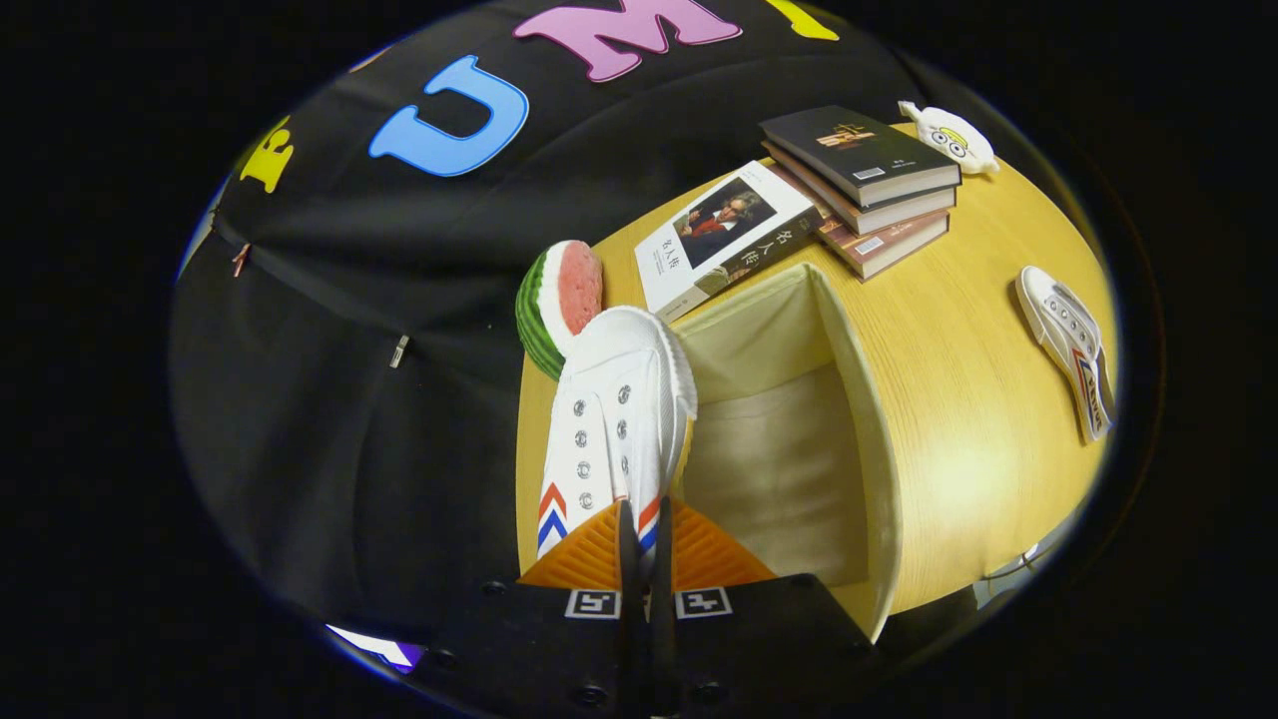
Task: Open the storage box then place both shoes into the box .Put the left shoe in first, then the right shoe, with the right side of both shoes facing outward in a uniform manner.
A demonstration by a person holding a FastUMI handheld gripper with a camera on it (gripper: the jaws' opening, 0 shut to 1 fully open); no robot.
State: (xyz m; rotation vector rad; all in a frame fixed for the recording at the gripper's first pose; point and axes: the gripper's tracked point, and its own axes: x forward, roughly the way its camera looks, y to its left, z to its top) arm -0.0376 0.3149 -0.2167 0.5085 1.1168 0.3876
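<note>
Two white shoes show: one shoe (614, 419) is pinched at its heel edge between the nearly closed fingers of the gripper (644, 539), held with its toe pointing away over the near wall of the open storage box (859, 399). Well apart, across the wooden table (958, 330), lies the second shoe (1068, 345). Beyond the box lie a single book (724, 240), a stack of books (864, 185), a watermelon slice toy (559, 305) and a small white figure (949, 135).
</note>
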